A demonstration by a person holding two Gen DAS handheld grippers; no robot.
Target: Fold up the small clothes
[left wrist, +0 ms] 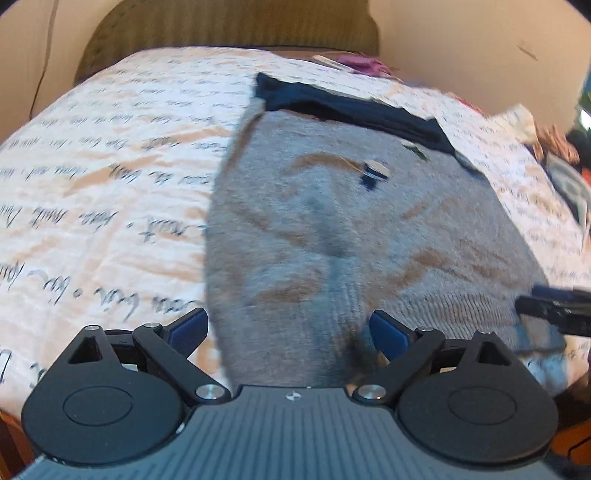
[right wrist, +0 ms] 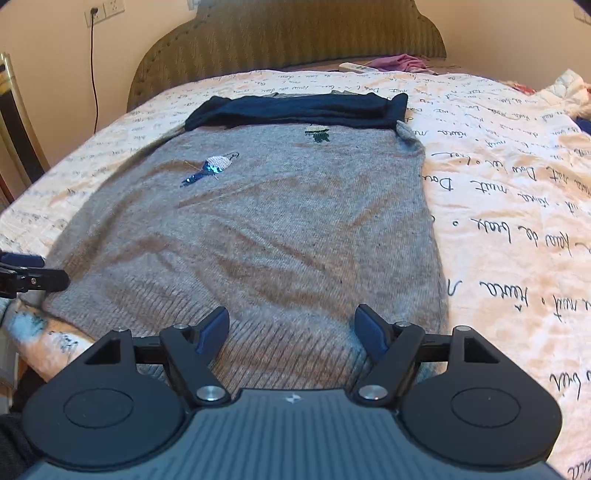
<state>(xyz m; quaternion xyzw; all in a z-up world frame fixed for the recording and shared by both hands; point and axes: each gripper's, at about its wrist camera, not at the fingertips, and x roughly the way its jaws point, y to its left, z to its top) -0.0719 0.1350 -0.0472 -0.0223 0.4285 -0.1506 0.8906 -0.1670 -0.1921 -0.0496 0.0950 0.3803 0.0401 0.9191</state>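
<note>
A small grey knitted sweater (right wrist: 280, 221) lies flat on the bed, its ribbed hem toward me and dark navy sleeves (right wrist: 295, 109) folded across its top. It also shows in the left wrist view (left wrist: 351, 229). Sequin patches (right wrist: 218, 164) sit on its chest. My right gripper (right wrist: 291, 330) is open, just above the hem's right half. My left gripper (left wrist: 288, 330) is open over the hem's left corner, one pad off the cloth. Each gripper shows at the other view's edge: the left gripper (right wrist: 33, 275), the right gripper (left wrist: 554, 308).
The bedspread (right wrist: 498, 192) is white and peach with handwriting print. A brown padded headboard (right wrist: 288, 37) stands at the far end. A remote (right wrist: 354, 67) and purple cloth (right wrist: 402, 61) lie near it. More clothes (left wrist: 561, 147) lie at the right. A wall socket with a cable (right wrist: 94, 16) is at the left.
</note>
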